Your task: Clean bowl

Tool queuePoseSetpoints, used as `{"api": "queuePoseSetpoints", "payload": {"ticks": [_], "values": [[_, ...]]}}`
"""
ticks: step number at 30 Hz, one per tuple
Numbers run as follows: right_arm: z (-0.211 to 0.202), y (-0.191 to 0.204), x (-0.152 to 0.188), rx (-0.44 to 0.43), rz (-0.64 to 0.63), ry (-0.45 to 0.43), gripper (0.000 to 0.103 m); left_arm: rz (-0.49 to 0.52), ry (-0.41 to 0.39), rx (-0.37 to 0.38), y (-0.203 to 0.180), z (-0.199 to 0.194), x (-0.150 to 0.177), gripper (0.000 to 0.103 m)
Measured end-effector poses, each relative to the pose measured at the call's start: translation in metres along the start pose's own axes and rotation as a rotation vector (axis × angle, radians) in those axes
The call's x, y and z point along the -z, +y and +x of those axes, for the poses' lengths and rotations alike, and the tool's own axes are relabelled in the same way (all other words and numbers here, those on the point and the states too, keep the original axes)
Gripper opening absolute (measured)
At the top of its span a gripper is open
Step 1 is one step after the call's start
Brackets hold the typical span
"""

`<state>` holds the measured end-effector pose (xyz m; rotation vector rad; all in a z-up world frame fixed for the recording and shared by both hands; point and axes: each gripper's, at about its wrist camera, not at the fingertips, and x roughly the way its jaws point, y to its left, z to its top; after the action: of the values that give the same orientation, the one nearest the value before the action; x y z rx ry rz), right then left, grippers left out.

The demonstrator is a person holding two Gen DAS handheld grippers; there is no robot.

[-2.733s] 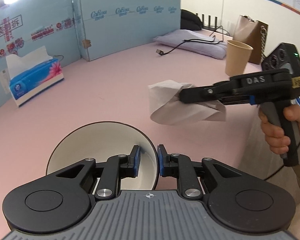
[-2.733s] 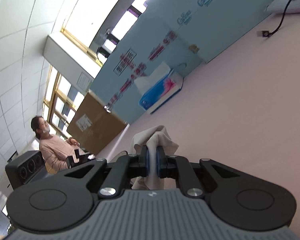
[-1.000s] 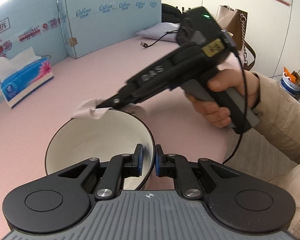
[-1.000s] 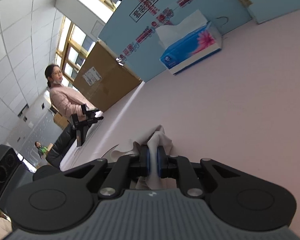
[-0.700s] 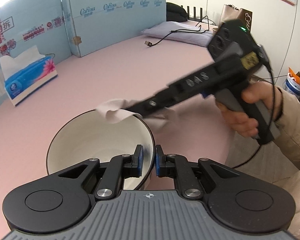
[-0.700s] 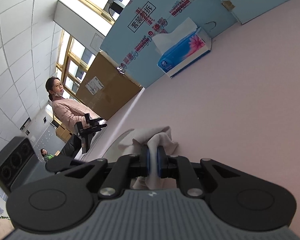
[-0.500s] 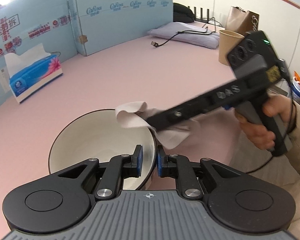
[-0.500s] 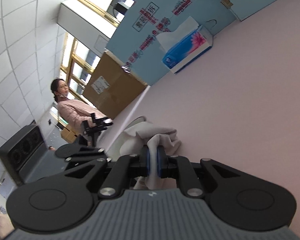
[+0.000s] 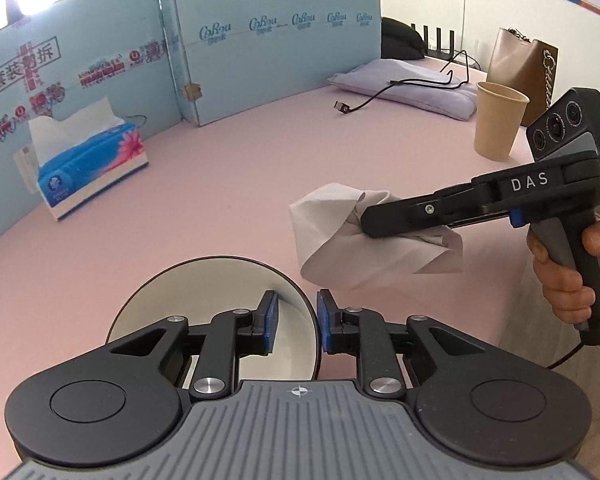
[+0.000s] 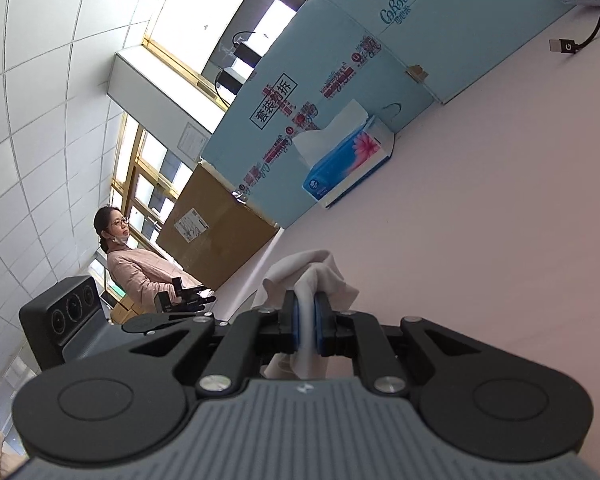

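Observation:
A white bowl with a dark rim (image 9: 204,300) stands tilted on the pink table. My left gripper (image 9: 296,320) is shut on its near right rim, one pad inside, one outside. My right gripper (image 9: 366,224) is shut on a crumpled grey-white tissue (image 9: 340,236) and holds it in the air to the right of the bowl, clear of the rim. In the right wrist view the tissue (image 10: 312,276) sits pinched between the blue pads of the right gripper (image 10: 305,320). The bowl is not seen there.
A blue tissue box (image 9: 88,164) stands at the far left by blue cardboard panels (image 9: 276,48). A paper cup (image 9: 498,124), a brown bag (image 9: 524,68), a folded cloth with a cable (image 9: 404,84) lie far right. The table edge (image 9: 512,320) runs near right.
My right gripper lifted the tissue off the bowl's rim and drew back to the right, away from the bowl. My left gripper still holds the bowl in place.

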<state>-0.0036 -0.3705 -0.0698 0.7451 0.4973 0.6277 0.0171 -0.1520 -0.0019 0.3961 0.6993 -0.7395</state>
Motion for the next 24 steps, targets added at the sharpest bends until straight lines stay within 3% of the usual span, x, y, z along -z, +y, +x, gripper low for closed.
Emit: {"api": "queuePoseSetpoints", "payload": {"ticks": [8,14,24], "values": [[0.011,0.001,0.010,-0.033,0.020,0.026,0.012,0.044,0.017,0.063,0.003,-0.021,0.019,0.010],[0.024,0.007,0.021,-0.068,0.033,0.073,0.012,0.065,0.013,0.085,0.007,-0.033,0.031,0.013],[0.055,0.016,0.012,-0.001,-0.043,0.135,0.012,0.084,0.006,0.105,0.008,-0.033,0.033,0.012]]}}
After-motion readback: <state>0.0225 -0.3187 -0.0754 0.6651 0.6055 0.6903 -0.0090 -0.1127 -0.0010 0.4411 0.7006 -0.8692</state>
